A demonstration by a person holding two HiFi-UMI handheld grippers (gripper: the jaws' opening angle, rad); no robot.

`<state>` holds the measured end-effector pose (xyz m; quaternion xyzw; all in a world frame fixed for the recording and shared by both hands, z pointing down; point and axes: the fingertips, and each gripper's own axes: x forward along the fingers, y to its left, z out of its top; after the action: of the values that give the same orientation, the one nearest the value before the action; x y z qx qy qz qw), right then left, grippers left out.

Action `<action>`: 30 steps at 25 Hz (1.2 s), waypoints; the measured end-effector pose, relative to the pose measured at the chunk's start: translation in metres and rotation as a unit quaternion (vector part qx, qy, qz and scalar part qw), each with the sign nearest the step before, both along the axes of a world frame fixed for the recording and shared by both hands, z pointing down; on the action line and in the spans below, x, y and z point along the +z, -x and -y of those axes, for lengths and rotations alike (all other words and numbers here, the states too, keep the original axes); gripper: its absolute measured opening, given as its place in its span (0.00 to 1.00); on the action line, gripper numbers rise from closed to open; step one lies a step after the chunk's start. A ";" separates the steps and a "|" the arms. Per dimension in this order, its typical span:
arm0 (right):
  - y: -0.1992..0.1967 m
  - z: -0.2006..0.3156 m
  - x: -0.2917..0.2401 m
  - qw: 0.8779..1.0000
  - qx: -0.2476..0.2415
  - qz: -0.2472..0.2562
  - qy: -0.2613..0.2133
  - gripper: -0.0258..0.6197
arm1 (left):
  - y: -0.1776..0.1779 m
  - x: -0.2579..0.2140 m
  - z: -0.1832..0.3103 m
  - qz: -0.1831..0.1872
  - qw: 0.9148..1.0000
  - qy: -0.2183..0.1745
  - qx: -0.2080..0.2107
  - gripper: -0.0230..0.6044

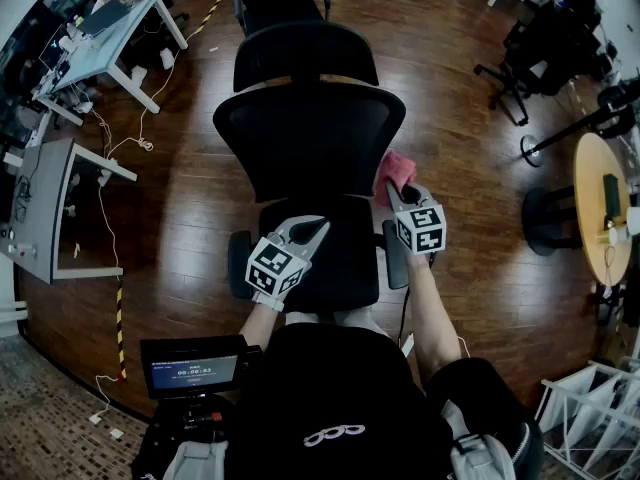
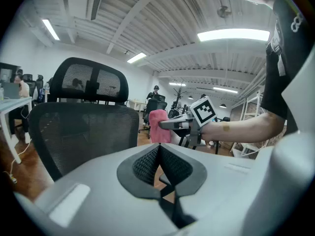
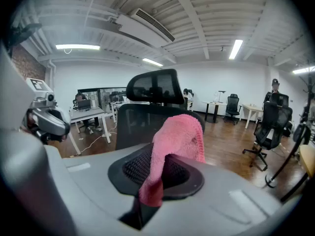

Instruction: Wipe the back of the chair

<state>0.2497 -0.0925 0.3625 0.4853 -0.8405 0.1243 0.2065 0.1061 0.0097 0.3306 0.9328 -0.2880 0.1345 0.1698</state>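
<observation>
Your right gripper point(image 1: 405, 194) clamps pink fluffy cloth point(image 1: 393, 171), just beside right edge of black mesh chair backrest point(image 1: 310, 138). Your left gripper point(image 1: 312, 231): jaws together, empty, over black seat point(image 1: 345, 256).

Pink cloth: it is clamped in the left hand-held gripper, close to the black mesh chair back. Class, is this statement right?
Not quite. The pink cloth is clamped in the right hand-held gripper, not the left, close to the black mesh chair back. The right gripper view shows it pinched between that gripper's jaws; the left hand-held gripper holds nothing.
</observation>
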 end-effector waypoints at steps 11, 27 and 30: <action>-0.082 0.133 0.009 0.993 0.092 -0.074 0.021 0.10 | -0.010 -0.005 0.026 -0.015 1.000 0.003 -0.027 0.02; 0.027 0.209 0.027 0.991 0.041 -0.123 0.030 0.10 | 0.052 0.001 0.033 -0.033 0.996 0.012 -0.084 0.02; 0.060 0.213 0.029 0.991 0.019 -0.126 0.028 0.10 | 0.072 0.002 0.028 -0.035 0.994 0.012 -0.098 0.02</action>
<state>0.1893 -0.3055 0.3918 0.5074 -0.7942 0.0895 0.3222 0.0344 -0.0185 0.3325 0.9021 -0.3704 0.0881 0.2033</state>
